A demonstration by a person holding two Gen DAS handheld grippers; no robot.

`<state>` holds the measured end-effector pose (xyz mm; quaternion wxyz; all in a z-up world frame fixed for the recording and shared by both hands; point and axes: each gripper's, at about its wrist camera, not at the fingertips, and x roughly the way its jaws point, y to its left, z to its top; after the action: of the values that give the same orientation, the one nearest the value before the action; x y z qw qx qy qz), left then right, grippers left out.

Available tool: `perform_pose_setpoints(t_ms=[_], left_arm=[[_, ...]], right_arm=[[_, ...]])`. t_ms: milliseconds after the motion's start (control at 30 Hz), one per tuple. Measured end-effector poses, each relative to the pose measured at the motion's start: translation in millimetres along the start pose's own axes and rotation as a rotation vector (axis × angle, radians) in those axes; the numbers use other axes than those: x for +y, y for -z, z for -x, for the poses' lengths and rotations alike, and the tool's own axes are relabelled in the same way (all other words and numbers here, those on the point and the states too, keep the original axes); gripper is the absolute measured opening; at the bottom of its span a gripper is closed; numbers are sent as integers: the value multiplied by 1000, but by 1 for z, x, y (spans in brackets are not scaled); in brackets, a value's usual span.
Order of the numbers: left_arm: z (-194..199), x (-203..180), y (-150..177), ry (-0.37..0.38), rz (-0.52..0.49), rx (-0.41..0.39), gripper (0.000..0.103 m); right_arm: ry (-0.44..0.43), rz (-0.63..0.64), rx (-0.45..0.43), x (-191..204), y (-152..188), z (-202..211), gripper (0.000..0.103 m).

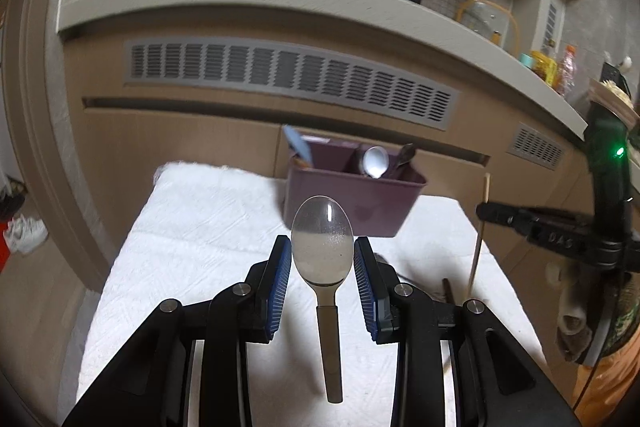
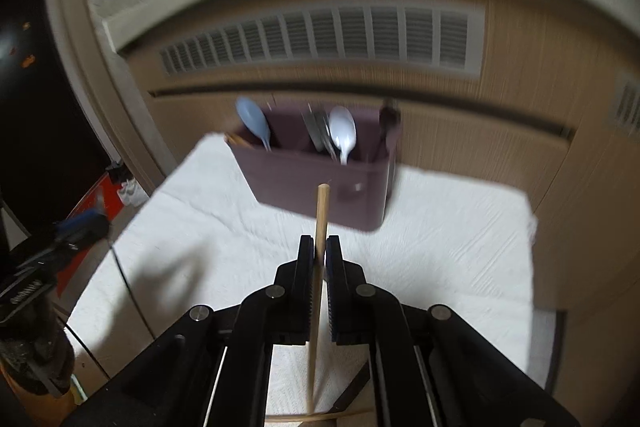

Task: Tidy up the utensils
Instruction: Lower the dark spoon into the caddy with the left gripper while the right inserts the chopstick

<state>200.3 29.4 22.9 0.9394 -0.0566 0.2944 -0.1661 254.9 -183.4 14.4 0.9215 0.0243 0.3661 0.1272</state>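
My left gripper (image 1: 322, 246) is shut on a metal spoon (image 1: 322, 247), bowl gripped between the blue pads (image 1: 280, 283), handle hanging toward the camera, above the white cloth (image 1: 208, 235). My right gripper (image 2: 320, 247) is shut on a wooden chopstick (image 2: 321, 211), held upright; it also shows in the left wrist view (image 1: 482, 223). The purple utensil holder (image 1: 352, 195) stands at the cloth's far edge (image 2: 320, 183), holding a white spoon (image 2: 343, 135), a blue spoon (image 2: 253, 123) and dark utensils.
A wooden cabinet with a grey vent (image 1: 288, 75) rises behind the holder. A dark utensil (image 1: 448, 291) lies on the cloth near my left gripper. Another wooden chopstick (image 2: 320, 417) lies on the cloth under my right gripper. A shelf (image 1: 552, 67) holds bottles.
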Motion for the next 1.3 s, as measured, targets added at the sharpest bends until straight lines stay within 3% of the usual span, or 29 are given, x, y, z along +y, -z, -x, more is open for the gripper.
perform_pose_setpoints(t_ms=[333,533,667,867,1033,1167,1300], left_arm=[[36,-37,-21,34,-100,-70,33],[40,-49,-47,27,-149,-116,33],[41,-63,-89,-16,-198,-190,33],[41,-70,-167,-18,-145,-339,33],[12,-71,-198,1,-155,-384,33],[-28,-64,-203,26,-171,-384,33],[-74,-53,-197,32,-153,-337,33]], right_arm=[[-11,83,-142,20,-8,66,5],[7,100,-179,26,-19,79,5],[32,109,-235,26,-43,94,5],[127,111,-377,23,-111,121,5],[163,70,-418,10,-152,114,5],[163,48,-381,0,-160,82,5],[155,26,-327,-12,-159,45,5]])
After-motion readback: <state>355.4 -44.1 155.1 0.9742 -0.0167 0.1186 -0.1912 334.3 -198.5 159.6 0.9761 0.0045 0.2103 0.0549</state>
